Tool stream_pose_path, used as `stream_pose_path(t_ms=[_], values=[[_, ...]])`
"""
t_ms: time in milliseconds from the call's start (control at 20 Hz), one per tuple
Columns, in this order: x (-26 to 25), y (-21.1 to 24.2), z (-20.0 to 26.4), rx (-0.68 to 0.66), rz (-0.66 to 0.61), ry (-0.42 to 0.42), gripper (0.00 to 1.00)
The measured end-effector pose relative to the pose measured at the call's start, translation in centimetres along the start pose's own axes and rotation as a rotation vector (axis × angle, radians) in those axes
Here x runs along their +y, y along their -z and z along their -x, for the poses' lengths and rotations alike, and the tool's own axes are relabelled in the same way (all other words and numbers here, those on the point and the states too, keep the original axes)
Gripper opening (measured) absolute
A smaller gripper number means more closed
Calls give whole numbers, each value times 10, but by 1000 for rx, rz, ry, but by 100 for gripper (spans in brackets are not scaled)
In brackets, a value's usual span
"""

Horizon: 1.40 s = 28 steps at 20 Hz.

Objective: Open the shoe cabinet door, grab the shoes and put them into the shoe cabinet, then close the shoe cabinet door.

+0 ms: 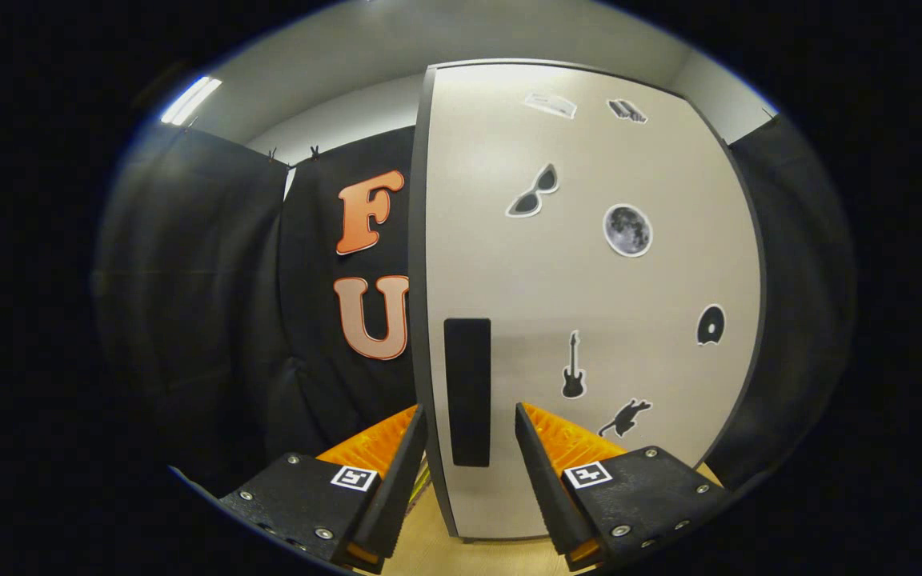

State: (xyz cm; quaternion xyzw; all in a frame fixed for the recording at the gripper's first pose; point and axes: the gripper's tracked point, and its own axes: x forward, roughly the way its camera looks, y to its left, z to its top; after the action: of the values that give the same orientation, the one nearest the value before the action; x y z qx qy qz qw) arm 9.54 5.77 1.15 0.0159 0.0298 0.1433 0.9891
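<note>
the claw (471, 472) is spread wide, gripping nothing, and the dark vertical handle (467, 391) of the shoe cabinet door (589, 304) stands in the gap between its 2 fingers, just ahead of the tips. the handle is a tall narrow strip set close to the door's left edge, its long axis running straight up and down, so the fingers sit 1 on each side of it. whether either finger already touches the handle i cannot tell; a sliver of pale door shows on both sides of the strip.

the door is shut, a pale panel with a dark edge, dotted with small stickers: sunglasses (535, 192), a moon (627, 230), a guitar (573, 368). it stands on a light wooden floor (437, 552), with black cloth hanging to its left and right.

to my eye the task is at its very 1st step, the door not yet opened. the coming move seems to turn on closing squarely across that upright strip and then pulling back toward the holder, presumably with the door swinging about its far right side.
</note>
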Motion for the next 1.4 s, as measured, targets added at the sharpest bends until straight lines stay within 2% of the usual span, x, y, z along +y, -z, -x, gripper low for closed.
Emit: stream_pose_path(t_ms=[300, 750, 1100, 1400], values=[[-23, -5, 98, 17, -23, 98, 74], [-33, -27, 215, -9, 50, 253, 77], [-41, -36, 263, -32, 66, 332, 81], [-37, -33, 272, -21, 76, 330, 83]])
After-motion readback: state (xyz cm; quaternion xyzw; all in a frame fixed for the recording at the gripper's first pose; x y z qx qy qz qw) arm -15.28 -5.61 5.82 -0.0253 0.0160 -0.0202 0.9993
